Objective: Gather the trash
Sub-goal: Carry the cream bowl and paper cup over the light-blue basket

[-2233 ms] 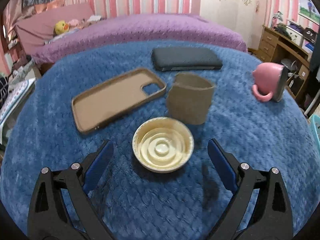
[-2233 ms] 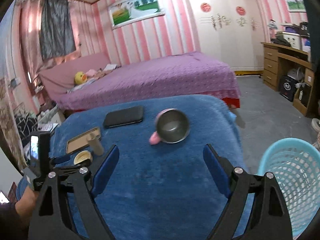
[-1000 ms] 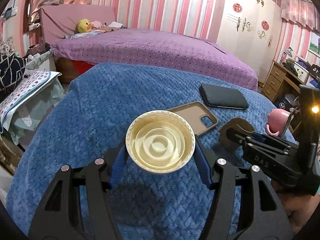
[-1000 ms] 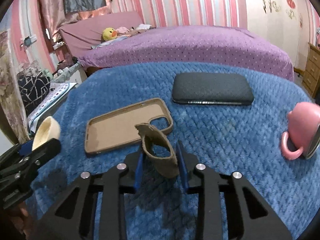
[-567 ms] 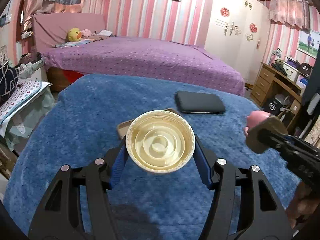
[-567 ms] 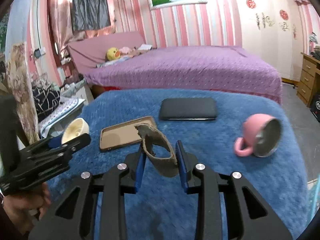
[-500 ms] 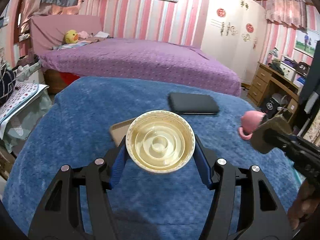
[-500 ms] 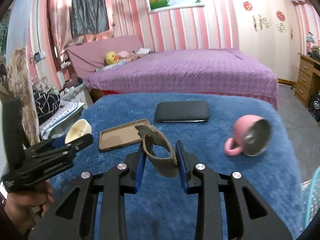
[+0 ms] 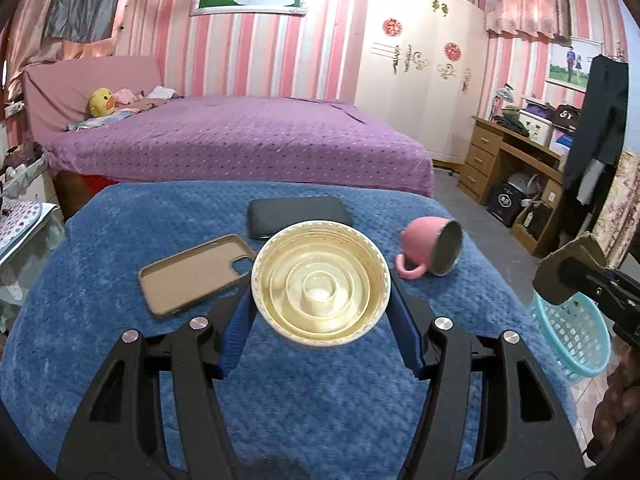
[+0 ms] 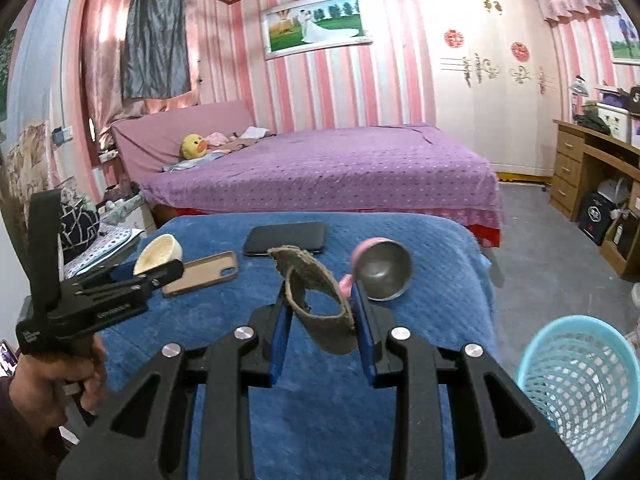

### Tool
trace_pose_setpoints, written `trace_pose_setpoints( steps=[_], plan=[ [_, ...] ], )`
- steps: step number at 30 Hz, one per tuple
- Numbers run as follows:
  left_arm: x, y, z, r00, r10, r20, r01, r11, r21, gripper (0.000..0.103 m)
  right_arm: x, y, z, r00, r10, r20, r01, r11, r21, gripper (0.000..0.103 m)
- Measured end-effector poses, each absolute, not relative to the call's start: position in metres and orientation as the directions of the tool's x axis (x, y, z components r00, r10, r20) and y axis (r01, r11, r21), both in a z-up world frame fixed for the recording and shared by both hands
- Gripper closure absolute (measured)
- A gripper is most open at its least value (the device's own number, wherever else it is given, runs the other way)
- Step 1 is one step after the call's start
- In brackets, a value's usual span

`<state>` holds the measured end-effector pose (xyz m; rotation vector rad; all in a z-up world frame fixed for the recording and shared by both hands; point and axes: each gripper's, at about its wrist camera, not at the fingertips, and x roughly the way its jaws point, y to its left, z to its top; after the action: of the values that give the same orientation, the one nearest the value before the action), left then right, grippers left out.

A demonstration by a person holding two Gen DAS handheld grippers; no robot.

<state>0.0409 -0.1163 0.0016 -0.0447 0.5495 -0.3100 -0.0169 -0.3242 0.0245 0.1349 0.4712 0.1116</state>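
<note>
Lid (image 9: 320, 286) clamped by rim between left tongs (image 9: 320, 320); light, stiff. Cardboard ring (image 10: 316, 300) squeezed in right tongs (image 10: 320, 332); soft, crushable. Basket (image 10: 580, 380) low right of right tongs.

A round cream lid (image 9: 320, 285), hollow side up with ringed ridges, is held above the blue blanket. A flattened brown cardboard tube (image 10: 318, 298), ragged-edged, tilts upright beside a mesh basket (image 10: 576, 372).
</note>
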Motion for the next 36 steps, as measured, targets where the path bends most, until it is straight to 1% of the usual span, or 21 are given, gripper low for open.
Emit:
trace_pose_setpoints(
  steps=[8,25,36],
  plan=[
    [0.035,-0.135,0.004,0.802,-0.322,-0.503,0.304,0.945,-0.119,0.043,-0.025,-0.349,0.025,0.892,0.09,-0.443,-0.026,0.989,0.148,0.073],
    [0.021,-0.161,0.008,0.797,-0.357,-0.487,0.356,0.929,-0.097,0.043,-0.05,-0.394,0.028,0.908,0.01,-0.419,0.08,0.977,0.196,0.073],
    [0.008,-0.244,0.023,0.764,-0.431,-0.48,0.456,0.887,-0.07,0.043,-0.079,-0.461,0.027,0.906,-0.118,-0.407,0.214,0.956,0.201,0.073]
  ],
)
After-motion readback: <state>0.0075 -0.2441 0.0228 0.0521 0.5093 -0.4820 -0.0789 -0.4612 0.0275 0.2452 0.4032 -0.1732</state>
